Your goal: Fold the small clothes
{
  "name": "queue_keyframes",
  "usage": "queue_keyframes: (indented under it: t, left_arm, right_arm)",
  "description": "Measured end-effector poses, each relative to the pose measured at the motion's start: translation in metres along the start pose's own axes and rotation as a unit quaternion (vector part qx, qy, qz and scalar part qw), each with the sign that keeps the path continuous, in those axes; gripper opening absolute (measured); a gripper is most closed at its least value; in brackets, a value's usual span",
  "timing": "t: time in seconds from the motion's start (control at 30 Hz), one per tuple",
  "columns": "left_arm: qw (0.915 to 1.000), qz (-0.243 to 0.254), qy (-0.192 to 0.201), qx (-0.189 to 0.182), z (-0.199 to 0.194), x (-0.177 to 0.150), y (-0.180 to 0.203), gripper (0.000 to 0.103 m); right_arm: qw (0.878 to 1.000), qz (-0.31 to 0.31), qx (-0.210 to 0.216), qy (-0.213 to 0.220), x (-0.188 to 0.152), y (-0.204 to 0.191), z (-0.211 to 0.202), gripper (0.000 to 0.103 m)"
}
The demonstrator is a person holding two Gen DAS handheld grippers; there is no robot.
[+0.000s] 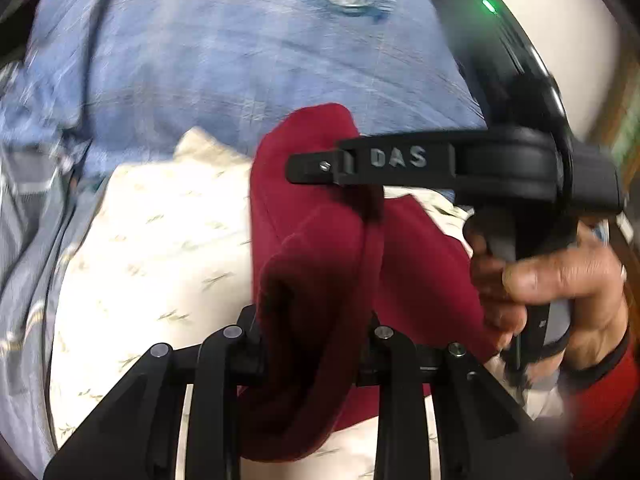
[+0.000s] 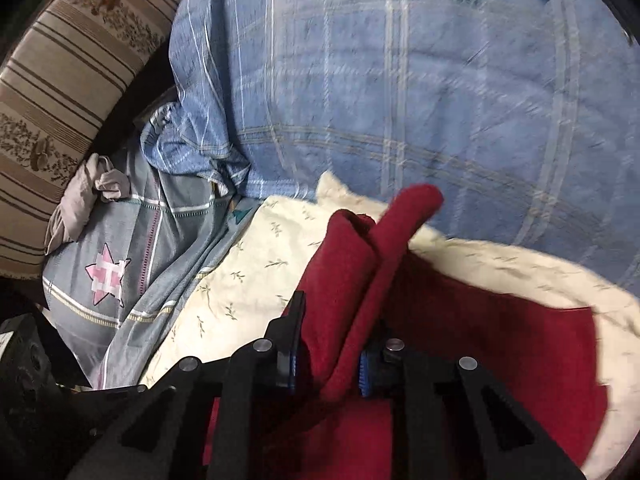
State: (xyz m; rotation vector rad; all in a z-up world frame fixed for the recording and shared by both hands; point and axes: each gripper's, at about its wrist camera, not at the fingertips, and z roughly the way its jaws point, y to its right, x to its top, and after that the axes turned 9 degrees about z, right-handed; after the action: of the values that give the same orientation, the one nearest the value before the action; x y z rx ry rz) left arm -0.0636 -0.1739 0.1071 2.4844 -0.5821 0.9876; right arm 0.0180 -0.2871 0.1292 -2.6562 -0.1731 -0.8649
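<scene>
A dark red garment lies bunched over a cream cloth with small leaf prints. My left gripper is shut on a thick fold of the red garment. The right gripper reaches in from the right in the left wrist view, its fingers against the same red cloth, held by a hand. In the right wrist view the right gripper is shut on a raised ridge of the red garment, which spreads flat to the right over the cream cloth.
A blue checked bedsheet covers the surface behind. A grey cloth with a pink star lies crumpled at the left, next to a striped floral cushion. A beige rag sits by the cushion.
</scene>
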Motion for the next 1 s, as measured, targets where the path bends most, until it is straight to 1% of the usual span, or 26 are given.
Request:
queue_keyframes:
  t: [0.1, 0.17, 0.23, 0.33, 0.4, 0.47, 0.5, 0.53, 0.57, 0.6, 0.63, 0.67, 0.73, 0.77, 0.8, 0.83, 0.87, 0.9, 0.97, 1.0]
  left_arm:
    - [0.9996, 0.014, -0.002, -0.025, 0.007, 0.010, 0.031, 0.025]
    - [0.9989, 0.014, -0.007, -0.044, 0.016, 0.016, 0.049, 0.025]
    - [0.9982, 0.022, -0.010, -0.056, 0.028, 0.021, 0.070, 0.025]
    - [0.9961, 0.039, -0.021, -0.076, 0.050, 0.026, 0.102, 0.025]
    - [0.9949, 0.051, -0.029, -0.082, 0.064, 0.025, 0.121, 0.025]
    - [0.9942, 0.063, -0.039, -0.077, 0.080, 0.021, 0.138, 0.025]
    - [0.9939, 0.067, -0.046, -0.074, 0.088, 0.019, 0.143, 0.027]
    - [0.9936, 0.068, -0.052, -0.074, 0.094, 0.017, 0.146, 0.030]
    - [0.9927, 0.068, -0.063, -0.078, 0.101, 0.015, 0.148, 0.042]
    - [0.9906, 0.069, -0.076, -0.090, 0.105, 0.013, 0.148, 0.048]
    - [0.9889, 0.077, -0.079, -0.099, 0.102, 0.012, 0.149, 0.049]
    - [0.9875, 0.087, -0.079, -0.105, 0.094, 0.012, 0.148, 0.052]
    - [0.9849, 0.102, -0.071, -0.120, 0.069, 0.013, 0.141, 0.063]
    - [0.9855, 0.104, -0.058, -0.121, 0.050, 0.012, 0.132, 0.072]
    - [0.9869, 0.103, -0.048, -0.116, 0.040, 0.012, 0.124, 0.074]
    - [0.9884, 0.102, -0.038, -0.106, 0.030, 0.012, 0.114, 0.074]
    - [0.9899, 0.104, -0.032, -0.091, 0.024, 0.012, 0.105, 0.074]
    - [0.9917, 0.108, -0.030, -0.064, 0.019, 0.010, 0.096, 0.074]
    - [0.9930, 0.113, -0.033, -0.014, 0.022, 0.006, 0.084, 0.074]
    - [0.9932, 0.108, -0.043, -0.001, 0.026, 0.002, 0.077, 0.074]
  right_arm:
    - [1.000, -0.010, -0.025, 0.010, 0.002, 0.017, -0.026, 0.020]
    - [0.999, -0.009, -0.051, 0.014, 0.003, 0.034, -0.038, 0.019]
    - [0.998, 0.000, -0.067, 0.015, 0.004, 0.051, -0.047, 0.018]
    - [0.995, 0.024, -0.091, 0.017, 0.004, 0.088, -0.061, 0.018]
    - [0.994, 0.035, -0.105, 0.016, 0.000, 0.110, -0.066, 0.018]
    - [0.991, 0.055, -0.118, 0.010, -0.009, 0.136, -0.063, 0.018]
    - [0.991, 0.068, -0.116, 0.005, -0.014, 0.148, -0.058, 0.019]
    - [0.990, 0.075, -0.116, -0.002, -0.017, 0.158, -0.050, 0.022]
    - [0.989, 0.083, -0.119, -0.009, -0.021, 0.167, -0.043, 0.026]
    - [0.987, 0.098, -0.126, -0.016, -0.028, 0.178, -0.036, 0.037]
    - [0.985, 0.109, -0.133, -0.017, -0.032, 0.185, -0.033, 0.044]
    - [0.983, 0.115, -0.141, -0.005, -0.036, 0.189, -0.038, 0.045]
    - [0.981, 0.111, -0.159, 0.013, -0.041, 0.186, -0.054, 0.045]
    - [0.978, 0.104, -0.178, 0.026, -0.043, 0.182, -0.069, 0.046]
    - [0.977, 0.100, -0.187, 0.037, -0.045, 0.179, -0.078, 0.047]
    - [0.976, 0.094, -0.186, 0.058, -0.048, 0.171, -0.094, 0.049]
    - [0.978, 0.089, -0.173, 0.072, -0.050, 0.163, -0.106, 0.049]
    - [0.981, 0.084, -0.159, 0.079, -0.050, 0.159, -0.114, 0.049]
    - [0.988, 0.063, -0.121, 0.079, -0.054, 0.136, -0.120, 0.047]
    - [0.990, 0.055, -0.105, 0.074, -0.056, 0.126, -0.118, 0.045]
